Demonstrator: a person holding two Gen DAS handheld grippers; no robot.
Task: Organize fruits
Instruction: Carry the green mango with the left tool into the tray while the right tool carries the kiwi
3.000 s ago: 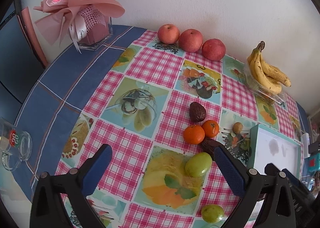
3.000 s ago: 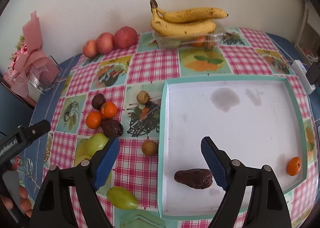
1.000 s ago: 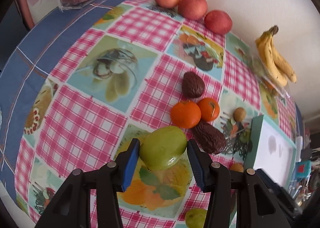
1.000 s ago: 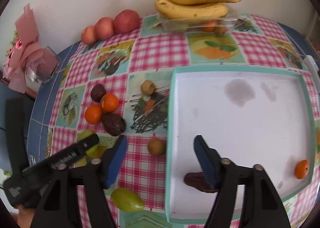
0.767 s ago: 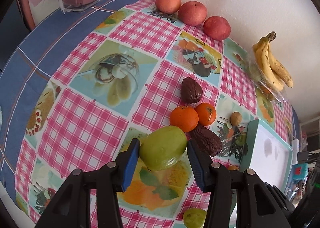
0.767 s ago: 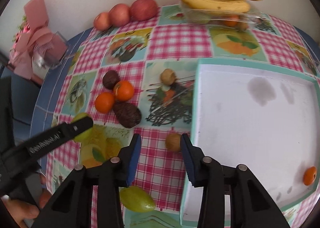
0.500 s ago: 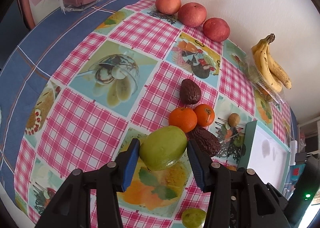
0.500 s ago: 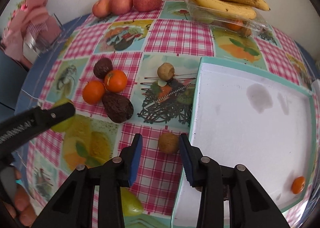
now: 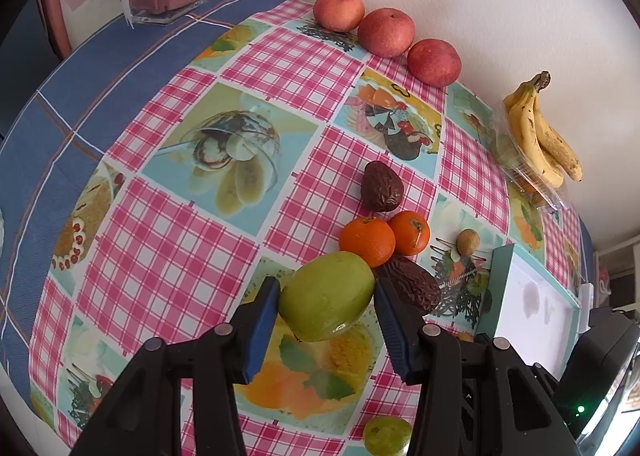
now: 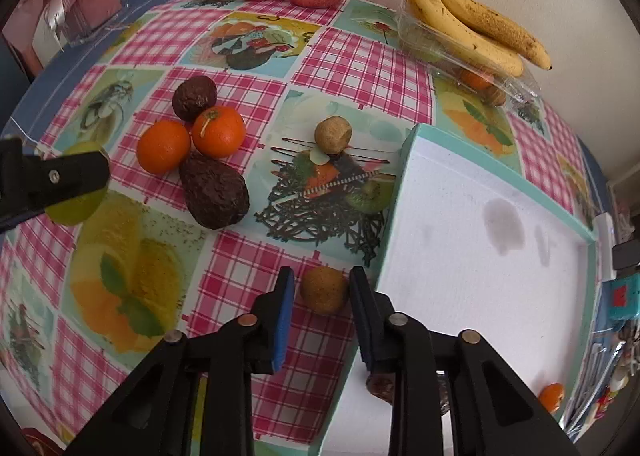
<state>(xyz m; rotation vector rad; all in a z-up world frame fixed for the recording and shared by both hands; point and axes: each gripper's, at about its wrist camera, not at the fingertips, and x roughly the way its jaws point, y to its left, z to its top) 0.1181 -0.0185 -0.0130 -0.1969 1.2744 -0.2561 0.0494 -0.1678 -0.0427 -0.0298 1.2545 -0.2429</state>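
a white wall backs the worktop [image 9: 168, 240], which wears a pink-check cloth printed with fruit pictures; three apples [image 9: 386, 32] sit along the wall and a bunch of bananas [image 10: 472, 22] rests on a clear punnet. a teal-rimmed white tray [image 10: 496, 240] lies at the right, with a small orange [image 10: 551, 397] and a dark fruit already in it.

our left gripper [image 9: 326, 298] has its jaws clamped on the green mango [image 9: 326, 296], a pad pressed to each flank; the fruit looks lifted a little off the cloth, beside the two oranges [image 9: 368, 242] and a dark avocado [image 9: 412, 284]. our right gripper [image 10: 322, 292] has its jaws drawn in close around the small brown fruit [image 10: 324, 290], which sits on the cloth just beside the tray's rim; the pads look to be at its sides, though a thin gap shows on the left.

to do this well, we judge that we should make sure the brown fruit is pinched across its middle before lifting, since a round fruit can squirt out. we lift straight up, clear the rim, and set it down near its kind. the mango wants a steady wrist and no harder squeeze, to spare the skin. a second green mango [image 9: 386, 434] waits near the front edge.
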